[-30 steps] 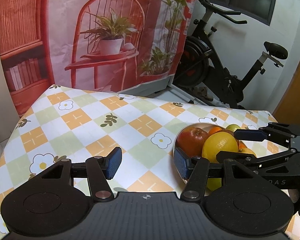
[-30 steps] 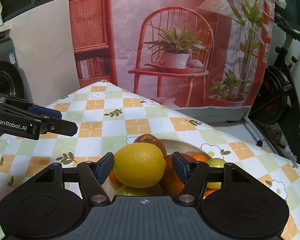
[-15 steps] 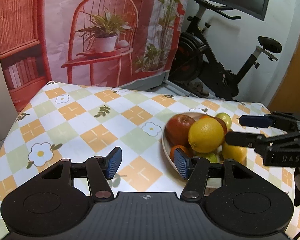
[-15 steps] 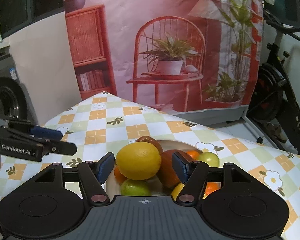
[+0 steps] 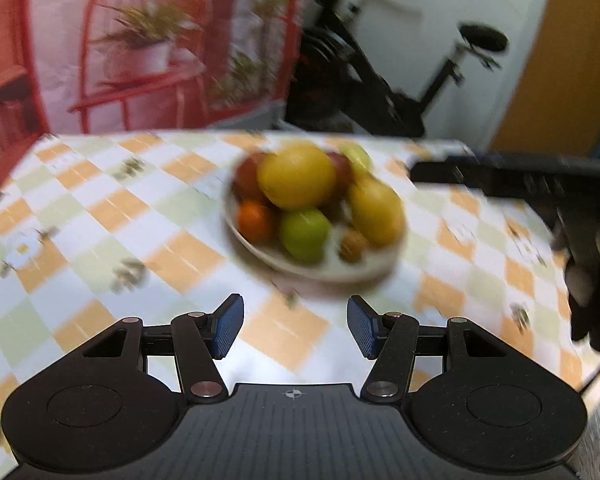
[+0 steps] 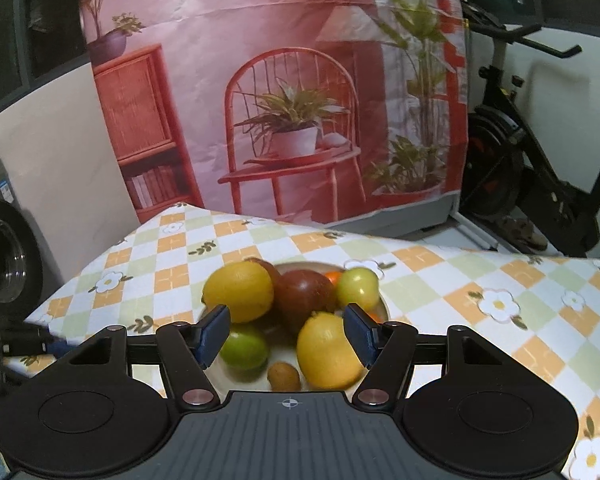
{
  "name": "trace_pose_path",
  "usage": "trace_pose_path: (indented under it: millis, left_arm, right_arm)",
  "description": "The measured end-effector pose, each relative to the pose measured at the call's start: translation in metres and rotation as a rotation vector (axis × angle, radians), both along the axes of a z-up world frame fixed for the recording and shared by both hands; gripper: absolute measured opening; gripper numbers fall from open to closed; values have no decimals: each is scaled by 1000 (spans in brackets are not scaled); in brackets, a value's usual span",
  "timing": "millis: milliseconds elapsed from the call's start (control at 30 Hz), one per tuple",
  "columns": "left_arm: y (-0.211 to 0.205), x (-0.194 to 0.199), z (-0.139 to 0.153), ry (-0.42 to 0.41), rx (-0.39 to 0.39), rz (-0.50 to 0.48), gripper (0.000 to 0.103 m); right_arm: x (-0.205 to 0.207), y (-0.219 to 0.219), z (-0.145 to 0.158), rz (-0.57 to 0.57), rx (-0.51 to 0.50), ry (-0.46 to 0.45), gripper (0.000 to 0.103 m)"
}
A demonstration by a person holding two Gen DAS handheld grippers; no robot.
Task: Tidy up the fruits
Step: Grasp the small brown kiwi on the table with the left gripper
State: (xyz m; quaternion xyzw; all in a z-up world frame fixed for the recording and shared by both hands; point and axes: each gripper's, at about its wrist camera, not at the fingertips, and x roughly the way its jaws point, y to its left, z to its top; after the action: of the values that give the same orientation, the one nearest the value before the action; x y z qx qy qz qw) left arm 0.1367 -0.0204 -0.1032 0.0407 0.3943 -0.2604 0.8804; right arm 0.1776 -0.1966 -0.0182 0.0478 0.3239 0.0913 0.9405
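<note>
The bowl of fruit is sitting on the checked desk, holding a large lemon, a dark red apple and other pieces. The left gripper is hovering near the bowl, half open and empty. The right gripper is hanging above the bowl, half open, gripping nothing.

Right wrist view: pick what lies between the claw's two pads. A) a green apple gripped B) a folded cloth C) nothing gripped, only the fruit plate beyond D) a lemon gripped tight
C: the right claw stands open with its pads touching nothing; the plate with its lemon lies beyond.
</note>
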Motion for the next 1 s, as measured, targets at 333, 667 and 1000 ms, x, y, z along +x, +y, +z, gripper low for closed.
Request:
trace_pose_path:
  millis: [333,667,1000]
  left_arm:
    - [-21,-26,-27,111,38,-133,58]
    - [-34,-34,-40,151,66,-182,46]
    - [-38,-34,-43,154,83,-202,25]
  right_arm:
    - [-19,-12,0,-28,17,1,58]
    - [-20,-17,0,-32,31,3,58]
    - [-17,-17,-4,-33,35,16,57]
